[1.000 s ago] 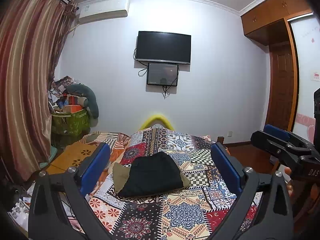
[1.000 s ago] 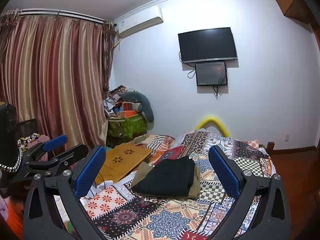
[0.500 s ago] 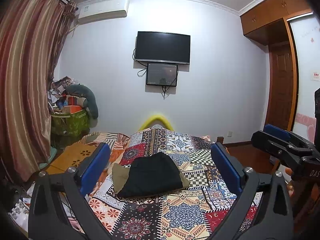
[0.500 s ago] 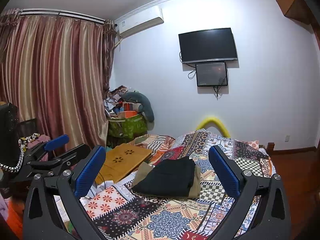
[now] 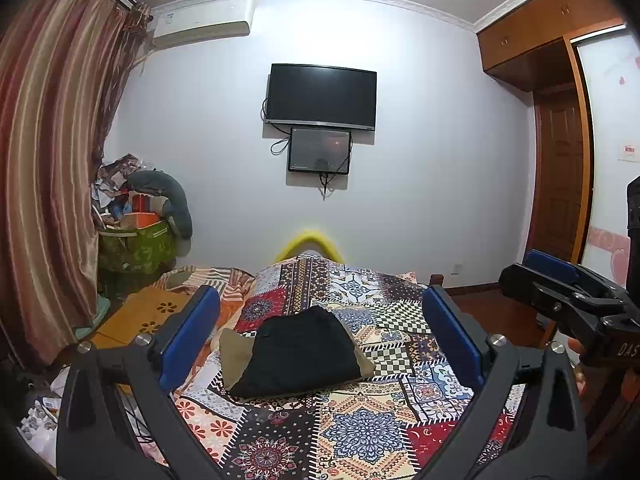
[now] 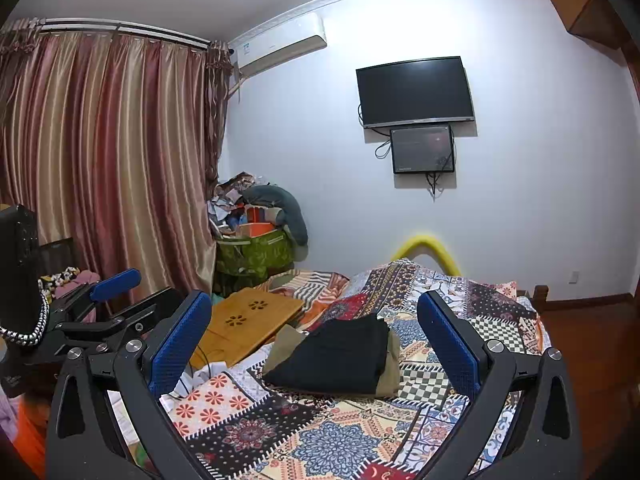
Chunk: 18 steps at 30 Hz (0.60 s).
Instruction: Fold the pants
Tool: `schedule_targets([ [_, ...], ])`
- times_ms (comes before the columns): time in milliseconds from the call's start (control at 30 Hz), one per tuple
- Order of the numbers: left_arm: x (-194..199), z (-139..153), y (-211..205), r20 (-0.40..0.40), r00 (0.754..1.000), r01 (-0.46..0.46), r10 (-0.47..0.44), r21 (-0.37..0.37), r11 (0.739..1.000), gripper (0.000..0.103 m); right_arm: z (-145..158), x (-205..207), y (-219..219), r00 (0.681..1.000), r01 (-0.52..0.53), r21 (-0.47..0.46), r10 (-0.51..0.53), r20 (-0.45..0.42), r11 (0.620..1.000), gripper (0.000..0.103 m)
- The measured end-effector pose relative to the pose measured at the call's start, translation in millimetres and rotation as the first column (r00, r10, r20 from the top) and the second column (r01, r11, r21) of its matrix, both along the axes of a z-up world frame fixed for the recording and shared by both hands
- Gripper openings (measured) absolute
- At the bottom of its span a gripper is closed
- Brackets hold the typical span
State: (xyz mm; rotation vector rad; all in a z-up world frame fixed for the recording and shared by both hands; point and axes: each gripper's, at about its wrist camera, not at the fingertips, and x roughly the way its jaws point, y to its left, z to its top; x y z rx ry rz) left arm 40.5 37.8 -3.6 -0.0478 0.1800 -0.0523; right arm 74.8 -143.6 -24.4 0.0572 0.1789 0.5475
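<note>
Matt black cloth on the folded pants (image 5: 298, 350), straight ahead between the claw fingers (image 5: 188, 336), tan cloth underneath. Patchwork quilt (image 5: 360, 432) below, soft printed fabric. Dimpled blue rubbery pads on matt black plastic. Smooth light wood board (image 6: 248, 324) off left. Shiny satin curtain (image 6: 112, 160).

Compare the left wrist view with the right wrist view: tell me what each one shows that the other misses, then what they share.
Only the left wrist view shows the wooden door and the cabinet above it, plus the right claw from the side.

Only the right wrist view shows the full width of the curtain and its rail, plus the left claw from the side.

Both show the folded black pants lying on a tan garment on the patterned quilt, the wall TV, and open, empty claws.
</note>
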Motion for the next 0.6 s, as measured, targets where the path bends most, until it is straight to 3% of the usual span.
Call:
schedule_targets([
  [600, 0.2, 1.5, 1.2, -0.013, 0.999, 0.036, -0.036, -0.023, 0.999, 0.102, 3.8, -0.5, -1.7, 1.000, 0.005, 0.003, -0.005, 0.000, 1.000, 0.102],
])
